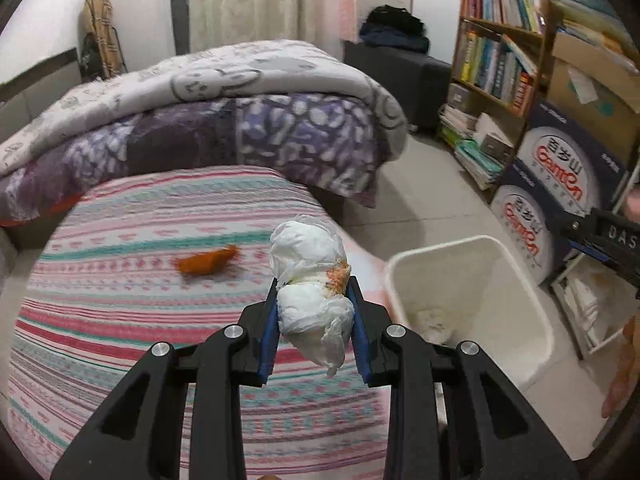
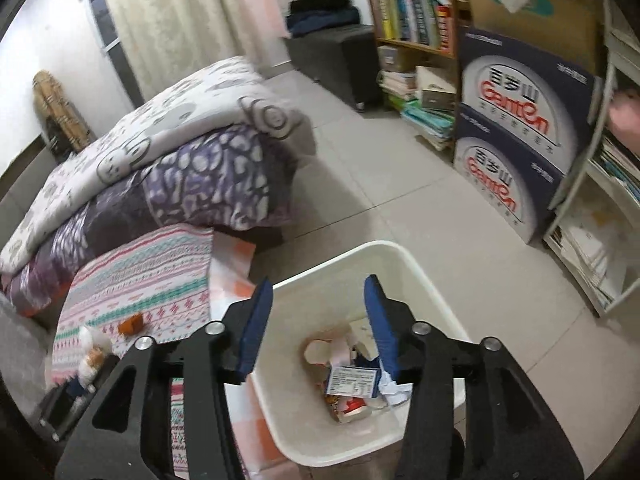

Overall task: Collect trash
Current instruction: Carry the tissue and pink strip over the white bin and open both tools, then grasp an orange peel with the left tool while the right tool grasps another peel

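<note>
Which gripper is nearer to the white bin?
Right. The right gripper hangs directly over the white bin, open and empty. The left gripper is beside it, above the bed, holding a tissue wad.

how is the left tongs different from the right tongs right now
The left tongs are shut on a white tissue wad above the striped bedsheet; the right tongs are open and empty above the white bin. Both have blue pads on black arms and point downward.
</note>
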`<state>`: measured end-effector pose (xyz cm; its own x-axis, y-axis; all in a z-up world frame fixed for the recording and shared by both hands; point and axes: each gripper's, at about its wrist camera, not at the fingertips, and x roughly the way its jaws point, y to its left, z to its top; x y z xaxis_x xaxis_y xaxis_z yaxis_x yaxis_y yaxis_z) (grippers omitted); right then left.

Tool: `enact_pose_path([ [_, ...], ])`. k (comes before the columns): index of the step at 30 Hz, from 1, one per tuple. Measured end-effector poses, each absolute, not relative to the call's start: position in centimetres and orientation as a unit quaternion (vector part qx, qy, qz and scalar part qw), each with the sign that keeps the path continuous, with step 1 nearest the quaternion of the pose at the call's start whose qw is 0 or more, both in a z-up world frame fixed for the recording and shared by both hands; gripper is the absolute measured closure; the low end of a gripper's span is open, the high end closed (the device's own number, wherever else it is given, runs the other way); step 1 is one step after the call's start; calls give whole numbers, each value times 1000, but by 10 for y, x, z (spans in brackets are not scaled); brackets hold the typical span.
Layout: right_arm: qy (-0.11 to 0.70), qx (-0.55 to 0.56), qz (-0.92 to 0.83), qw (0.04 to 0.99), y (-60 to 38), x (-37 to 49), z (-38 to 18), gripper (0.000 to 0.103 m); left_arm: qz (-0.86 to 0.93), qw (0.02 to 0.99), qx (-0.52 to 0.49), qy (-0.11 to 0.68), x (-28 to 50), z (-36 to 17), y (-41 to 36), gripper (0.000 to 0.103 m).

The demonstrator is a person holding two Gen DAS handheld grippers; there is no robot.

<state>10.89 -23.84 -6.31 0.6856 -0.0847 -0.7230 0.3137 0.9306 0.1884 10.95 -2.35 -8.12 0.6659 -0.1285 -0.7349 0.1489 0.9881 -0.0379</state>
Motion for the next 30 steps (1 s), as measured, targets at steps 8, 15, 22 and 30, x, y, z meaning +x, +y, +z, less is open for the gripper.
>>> enact_pose_path([
  [8,363,189,-150,900,-273,97,-58,35,-127,899,20,418,105,-91,-85,72],
  [15,350,236,-185,888,-303,88,-57,19,-166,890,18,424,107,-84,-119,70],
  [22,342,266,-199,879,-315,84,-58,12,-202,876,22,437,117,-79,-134,47],
  [30,358,257,-175,881,-296,93,-62,11,-181,874,49,449,113,-92,-111,35],
])
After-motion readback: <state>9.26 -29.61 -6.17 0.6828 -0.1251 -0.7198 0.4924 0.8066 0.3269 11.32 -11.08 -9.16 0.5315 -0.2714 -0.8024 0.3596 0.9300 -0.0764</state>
